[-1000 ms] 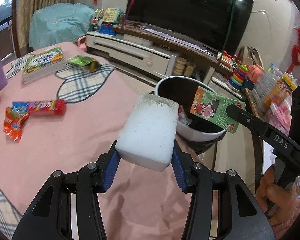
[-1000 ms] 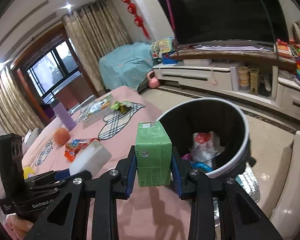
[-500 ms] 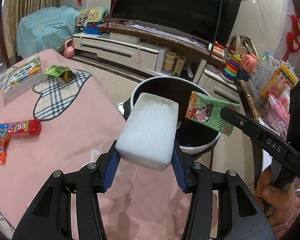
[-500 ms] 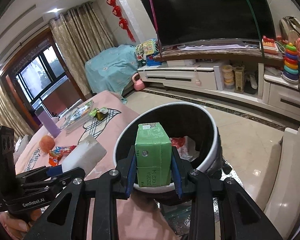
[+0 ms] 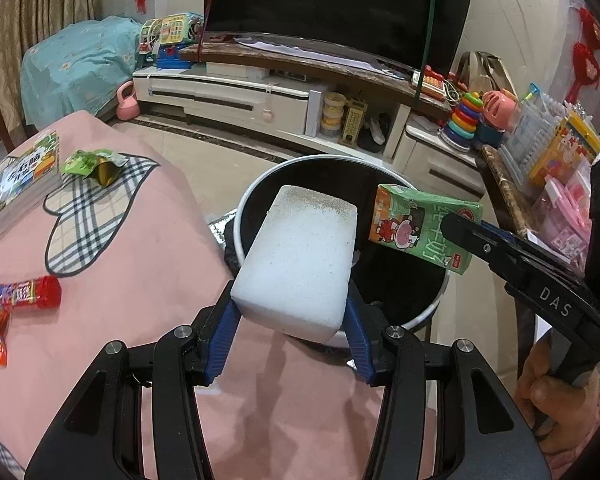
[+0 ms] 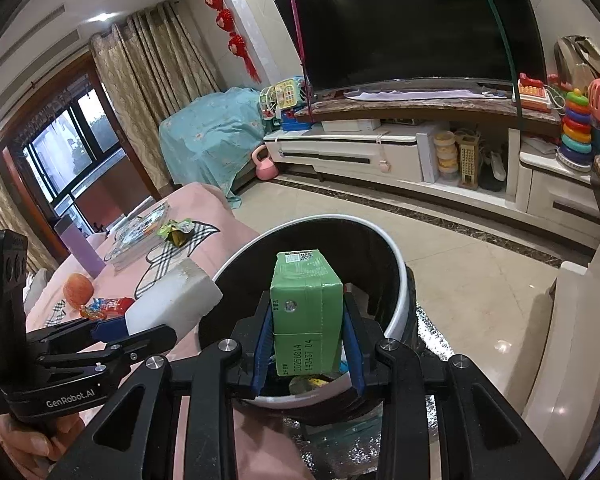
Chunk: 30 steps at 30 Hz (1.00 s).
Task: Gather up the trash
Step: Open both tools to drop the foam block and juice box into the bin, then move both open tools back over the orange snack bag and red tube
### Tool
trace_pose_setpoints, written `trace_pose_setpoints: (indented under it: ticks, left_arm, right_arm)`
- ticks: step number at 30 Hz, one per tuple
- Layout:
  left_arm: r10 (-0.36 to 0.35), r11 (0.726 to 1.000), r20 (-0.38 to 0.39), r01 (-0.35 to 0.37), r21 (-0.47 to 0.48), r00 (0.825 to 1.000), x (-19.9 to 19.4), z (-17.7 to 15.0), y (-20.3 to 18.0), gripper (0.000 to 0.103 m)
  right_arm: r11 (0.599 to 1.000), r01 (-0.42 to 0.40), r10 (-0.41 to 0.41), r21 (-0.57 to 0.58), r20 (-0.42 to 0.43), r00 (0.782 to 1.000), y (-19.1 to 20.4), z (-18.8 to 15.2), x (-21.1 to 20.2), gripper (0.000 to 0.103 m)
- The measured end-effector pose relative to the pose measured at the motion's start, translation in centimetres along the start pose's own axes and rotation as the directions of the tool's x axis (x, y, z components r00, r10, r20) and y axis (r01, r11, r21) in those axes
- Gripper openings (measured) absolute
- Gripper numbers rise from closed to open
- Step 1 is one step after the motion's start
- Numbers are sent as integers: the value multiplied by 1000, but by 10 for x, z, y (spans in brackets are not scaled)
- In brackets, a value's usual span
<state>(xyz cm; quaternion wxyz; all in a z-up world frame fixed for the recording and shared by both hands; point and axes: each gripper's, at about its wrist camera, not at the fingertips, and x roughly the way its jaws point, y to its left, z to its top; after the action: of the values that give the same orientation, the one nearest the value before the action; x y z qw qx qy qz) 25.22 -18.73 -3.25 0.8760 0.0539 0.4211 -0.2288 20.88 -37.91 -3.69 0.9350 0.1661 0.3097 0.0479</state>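
We're at the drop step: both loads are over the trash bin (image 6: 396, 276), nothing released yet.

Largest first. The bin is black inside with a white rim and stands on the floor right at the edge of the pink tabletop (image 5: 148, 264). Some trash already lies in its bottom, partly hidden behind the carton in the right wrist view.

Left gripper (image 5: 292, 332): jaws partly open, blue pads clamped on the sides of the white foam block (image 5: 300, 256). The block sticks forward over the bin's near rim, speckled top face up. From the right wrist view it looks more at the rim's edge than centred on the mouth.

Right gripper (image 6: 306, 344): jaws narrower, pinching the green drink carton (image 6: 306, 304) by its two side faces, carton upright over the bin mouth. In the left wrist view the same carton (image 5: 420, 228) hangs over the far right part of the rim.

Next move, as we judge it: open the right jaws and let the carton fall; it looks clear to go. We'd push the block a bit further over the mouth before releasing, since it's wide and could catch the rim and tip back onto the tabletop.

Still to collect on the tabletop: red snack wrappers (image 5: 20, 300) and a crumpled green packet (image 5: 96, 164) beside the book (image 5: 24, 176).
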Motion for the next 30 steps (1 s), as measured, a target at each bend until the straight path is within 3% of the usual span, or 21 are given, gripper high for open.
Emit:
trace_pose_setpoints:
  ticks: [14, 16, 20, 22, 24, 26, 30]
  left_arm:
    - [0, 1000, -31, 0, 14, 1000, 19, 7, -10, 51]
    - [-8, 1000, -35, 9, 10, 999, 22, 8, -10, 53]
    - [-13, 1000, -41, 13, -7, 999, 22, 7, -8, 66]
    - [-13, 1000, -34, 12, -18, 999, 21, 6, -5, 67]
    - [-17, 999, -31, 16, -29, 999, 18, 4, -1, 68]
    - [-15, 999, -24, 14, -43, 1000, 14, 0, 3, 69]
    - [-4, 997, -16, 3, -80, 1000, 4, -13, 18, 70]
  right_arm:
    - [1000, 11, -11, 0, -30, 999, -11, 6, 15, 32]
    - [1000, 11, -11, 0, -36, 999, -12, 7, 17, 32]
    - [1000, 9, -8, 28, -37, 999, -16, 9, 20, 36]
    - [999, 5, -3, 44, -38, 999, -19, 10, 21, 42]
    - [998, -1, 2, 57, -29, 1000, -20, 9, 19, 56]
    - [998, -4, 6, 60, -24, 1000, -19, 8, 17, 57]
    - [997, -37, 38, 69, -14, 999, -12, 5, 12, 78]
